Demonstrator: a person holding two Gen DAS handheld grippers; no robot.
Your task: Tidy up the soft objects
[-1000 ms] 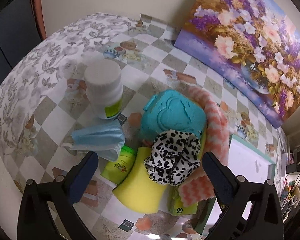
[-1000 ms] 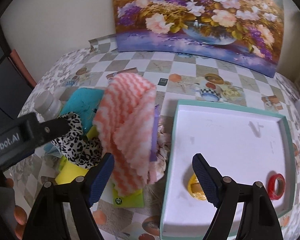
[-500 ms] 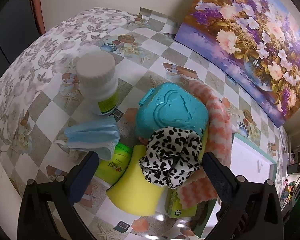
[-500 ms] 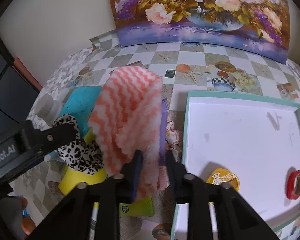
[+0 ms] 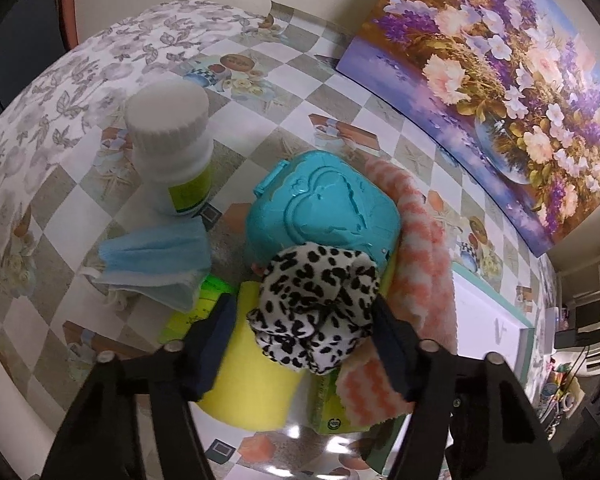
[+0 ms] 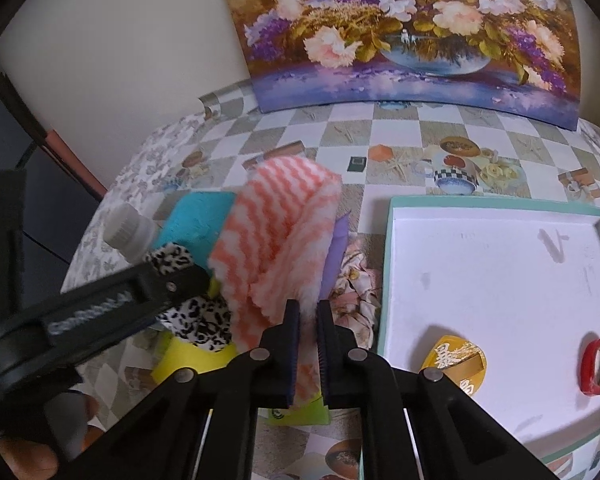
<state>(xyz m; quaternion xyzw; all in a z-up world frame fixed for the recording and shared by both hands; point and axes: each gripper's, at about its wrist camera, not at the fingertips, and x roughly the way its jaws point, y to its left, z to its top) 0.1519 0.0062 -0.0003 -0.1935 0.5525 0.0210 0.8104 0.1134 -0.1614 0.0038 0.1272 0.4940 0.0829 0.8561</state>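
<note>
Two soft items are under the grippers: the right gripper (image 6: pixel 308 344) is clamped on the lower edge of the pink-and-white striped cloth (image 6: pixel 276 248), and the left gripper (image 5: pixel 302 340) is closing around the leopard-print scrunchie (image 5: pixel 316 312), pads not yet pressing it. The scrunchie lies on a yellow sponge (image 5: pixel 252 392) against a teal case (image 5: pixel 324 208). Only the left wrist view shows the blue face mask (image 5: pixel 156 264) beside the white bottle (image 5: pixel 172 148). Only the right wrist view shows inside the tray (image 6: pixel 500 256), which holds a gold disc (image 6: pixel 456 364) and red tape roll (image 6: pixel 598 364).
</note>
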